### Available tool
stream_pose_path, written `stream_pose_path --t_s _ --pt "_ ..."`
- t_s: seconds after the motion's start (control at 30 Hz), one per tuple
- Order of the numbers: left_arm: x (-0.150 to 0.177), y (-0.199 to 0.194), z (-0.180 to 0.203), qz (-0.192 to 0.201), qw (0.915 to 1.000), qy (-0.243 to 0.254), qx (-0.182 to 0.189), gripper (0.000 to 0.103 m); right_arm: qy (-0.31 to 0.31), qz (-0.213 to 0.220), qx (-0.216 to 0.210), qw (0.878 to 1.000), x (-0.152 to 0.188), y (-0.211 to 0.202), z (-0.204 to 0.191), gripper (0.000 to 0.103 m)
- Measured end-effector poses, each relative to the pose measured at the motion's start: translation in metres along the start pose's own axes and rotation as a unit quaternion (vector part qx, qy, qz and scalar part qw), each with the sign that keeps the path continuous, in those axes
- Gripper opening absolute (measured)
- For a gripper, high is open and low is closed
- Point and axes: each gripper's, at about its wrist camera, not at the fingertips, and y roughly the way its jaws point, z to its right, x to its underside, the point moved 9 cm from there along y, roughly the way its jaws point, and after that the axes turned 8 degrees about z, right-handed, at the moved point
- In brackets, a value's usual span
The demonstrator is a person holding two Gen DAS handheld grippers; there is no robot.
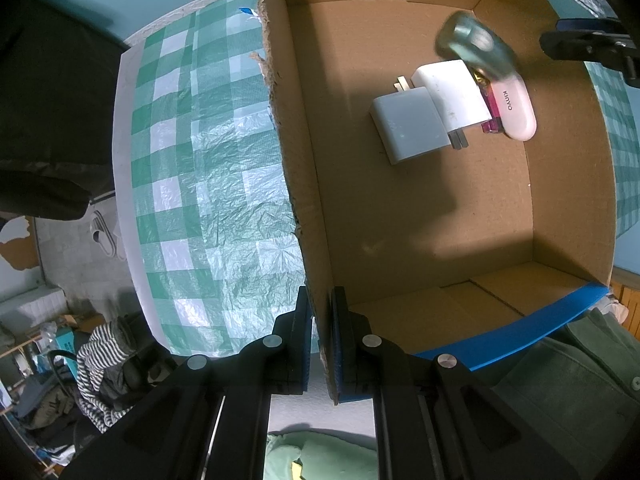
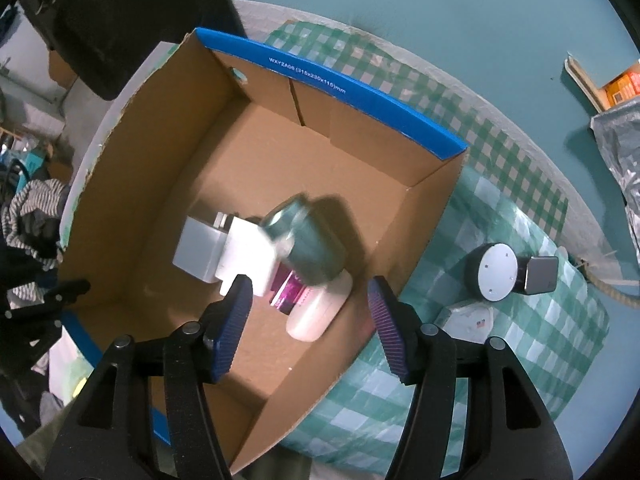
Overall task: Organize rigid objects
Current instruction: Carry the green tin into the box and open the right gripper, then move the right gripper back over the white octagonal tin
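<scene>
Left gripper (image 1: 320, 336) pinches the box (image 1: 296, 184) wall; right gripper (image 2: 310, 308) gapes empty over a blurred can (image 2: 308, 240). Only the right view catches the puck (image 2: 496, 276) at right.

Open cardboard box (image 2: 360, 152) with blue rim, standing on the checked cloth. Inside, clustered toward the far side: grey charger (image 1: 408, 128) and white charger (image 1: 452, 96) touching, prongs out; pink-white oval case (image 1: 516, 110) over a magenta item (image 2: 286, 292); blurred teal cylinder (image 2: 308, 248) above them, tilted.
</scene>
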Motion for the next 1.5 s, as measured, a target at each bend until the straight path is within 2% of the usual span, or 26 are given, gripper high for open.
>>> stream_pose_path --t_s 0.77,0.9,1.5 --pt "0.000 0.000 0.000 0.000 1.0000 0.001 -0.001 0.009 0.037 0.022 0.006 0.999 0.008 -0.033 0.021 0.064" --pt "0.000 0.000 0.000 0.000 1.0000 0.001 -0.001 0.009 0.055 0.025 0.014 0.998 0.013 -0.039 0.035 0.070" --pt "0.002 0.000 0.000 -0.002 1.0000 0.001 0.001 0.009 0.172 -0.009 0.044 0.984 0.055 -0.025 0.125 0.071"
